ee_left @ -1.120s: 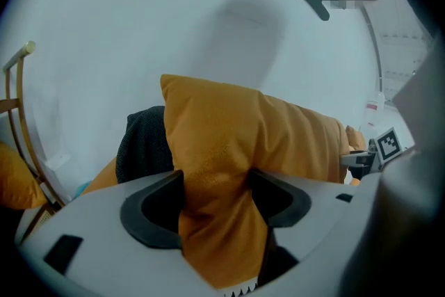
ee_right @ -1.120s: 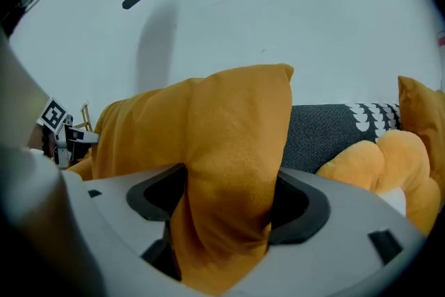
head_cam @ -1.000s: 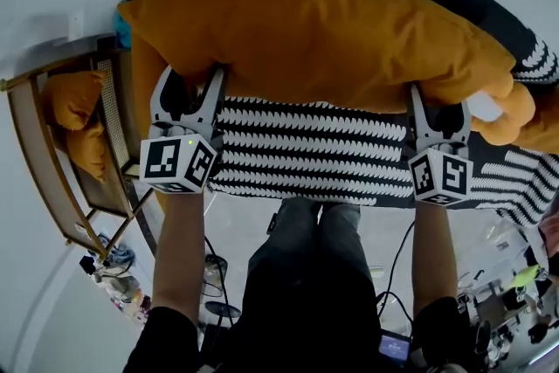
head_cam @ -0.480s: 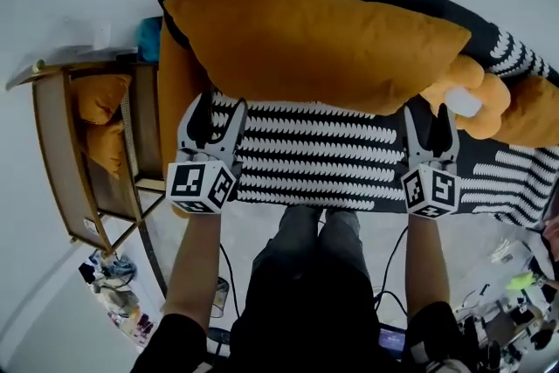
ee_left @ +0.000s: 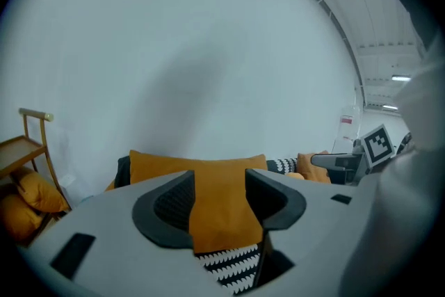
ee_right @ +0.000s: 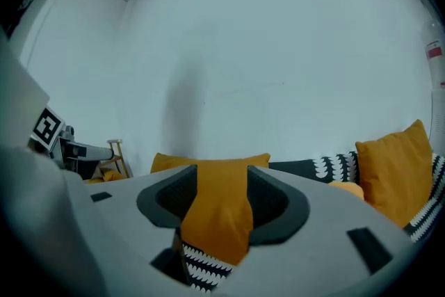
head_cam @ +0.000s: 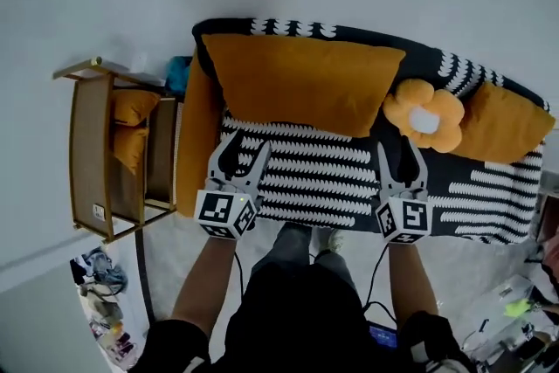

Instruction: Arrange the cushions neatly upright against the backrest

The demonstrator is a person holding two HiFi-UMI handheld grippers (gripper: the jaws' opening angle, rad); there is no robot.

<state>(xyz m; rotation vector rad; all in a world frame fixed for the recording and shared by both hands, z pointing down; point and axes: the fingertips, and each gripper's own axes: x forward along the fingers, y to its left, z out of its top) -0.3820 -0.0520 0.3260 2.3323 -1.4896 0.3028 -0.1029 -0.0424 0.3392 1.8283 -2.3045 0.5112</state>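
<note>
**Two empty tools, one long cushion lying across their line**

Both tools hang in front of the sofa seat [head_cam: 323, 179], pointing toward the backrest [head_cam: 288, 28]. The left tool [head_cam: 244, 146] has its jaws part-way apart, and they have just been closing. Nothing is caught between them (the orange filling the gap in the left gripper view is the cushion farther off, not a grip). The right tool [head_cam: 399, 148] reads the same way: jaws half-wide, just been closing, with bare air between the pads.

The large orange cushion [head_cam: 301, 83] leans upright against the backrest. Its long axis runs along the backrest, so it lies crosswise to the line both tools point along. It sits straight ahead of the pair. The left tool faces the end toward the wooden rack [head_cam: 87, 153], and the right tool faces the end that nearly meets the flower cushion [head_cam: 425, 115].

Farther along the backrest stands a smaller orange cushion [head_cam: 502, 122], tilted in the head view. Both it and the flower cushion are on the right tool's side, so that tool is judged the nearer one for any straightening there. It would have to swing sideways along the backrest rather than reach forward.

An orange panel [head_cam: 199, 144] stands at the rack end of the backrest. Whether it is a cushion or an armrest cannot be told.
</note>
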